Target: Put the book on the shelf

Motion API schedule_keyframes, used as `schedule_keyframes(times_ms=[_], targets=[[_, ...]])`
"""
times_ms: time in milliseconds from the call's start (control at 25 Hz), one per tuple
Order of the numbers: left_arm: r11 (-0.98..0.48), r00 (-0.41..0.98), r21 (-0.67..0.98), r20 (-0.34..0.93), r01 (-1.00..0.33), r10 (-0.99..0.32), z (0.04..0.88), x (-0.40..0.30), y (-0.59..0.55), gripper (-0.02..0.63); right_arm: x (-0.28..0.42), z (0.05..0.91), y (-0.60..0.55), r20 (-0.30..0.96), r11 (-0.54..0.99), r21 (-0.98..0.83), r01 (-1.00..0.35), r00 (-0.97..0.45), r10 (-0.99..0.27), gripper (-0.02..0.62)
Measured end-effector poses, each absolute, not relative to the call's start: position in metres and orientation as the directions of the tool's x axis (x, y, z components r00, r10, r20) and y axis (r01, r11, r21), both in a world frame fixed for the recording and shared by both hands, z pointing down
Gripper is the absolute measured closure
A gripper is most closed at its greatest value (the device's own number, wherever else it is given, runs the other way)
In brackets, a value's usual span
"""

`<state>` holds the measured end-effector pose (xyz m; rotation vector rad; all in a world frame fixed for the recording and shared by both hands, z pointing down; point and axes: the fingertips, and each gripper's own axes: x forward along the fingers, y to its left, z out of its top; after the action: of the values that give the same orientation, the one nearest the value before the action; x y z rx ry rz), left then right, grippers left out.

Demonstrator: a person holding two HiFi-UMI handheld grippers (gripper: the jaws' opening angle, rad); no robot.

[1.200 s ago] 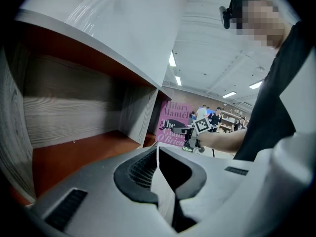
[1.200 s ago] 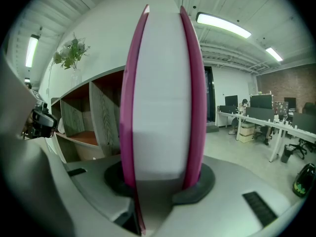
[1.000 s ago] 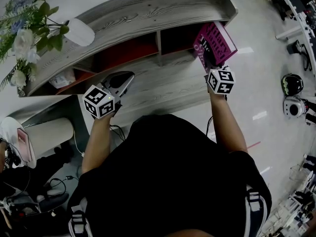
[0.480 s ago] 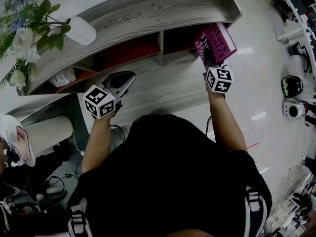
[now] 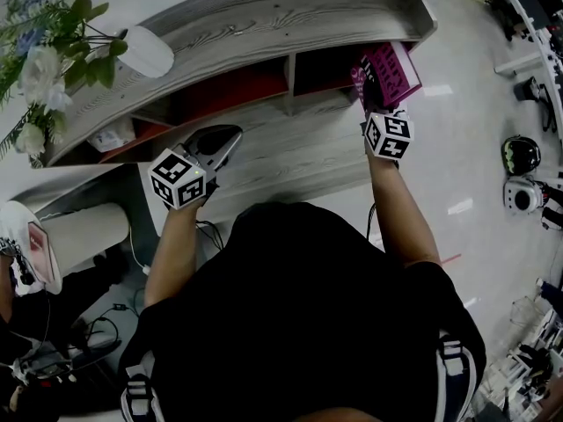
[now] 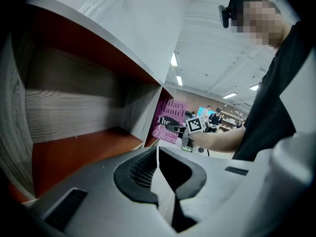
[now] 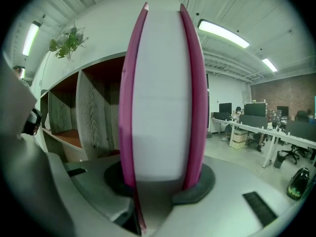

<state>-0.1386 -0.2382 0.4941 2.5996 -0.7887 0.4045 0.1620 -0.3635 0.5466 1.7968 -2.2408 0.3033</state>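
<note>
Gripping the book [image 7: 163, 98] across both pink covers, the right claw [image 7: 159, 184] is clamped tight on it, and the white page edges face its camera. In the head view the book stands upright at the mouth of the right-end compartment of the shelf [image 5: 264, 25], just beside the grey divider. How far in it reaches I cannot tell. The left claw [image 6: 158, 154] is fully closed with nothing between its pads. It points into a compartment with a red floor, well apart from the book. Flowers [image 5: 44, 51] stand on the left end of the shelf top.
</note>
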Motion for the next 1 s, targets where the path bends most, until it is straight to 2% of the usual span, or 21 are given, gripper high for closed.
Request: schedule_keyframes(times_ms=[1000], targets=[[-0.749, 0.788, 0.291, 0.394, -0.595, -0.472, 0.501, -0.14, -0.242, 0.575, 0.158, 0.551, -0.391, 0.298, 0.191, 0.002, -0.982, -0.181, -0.937, 0.443]])
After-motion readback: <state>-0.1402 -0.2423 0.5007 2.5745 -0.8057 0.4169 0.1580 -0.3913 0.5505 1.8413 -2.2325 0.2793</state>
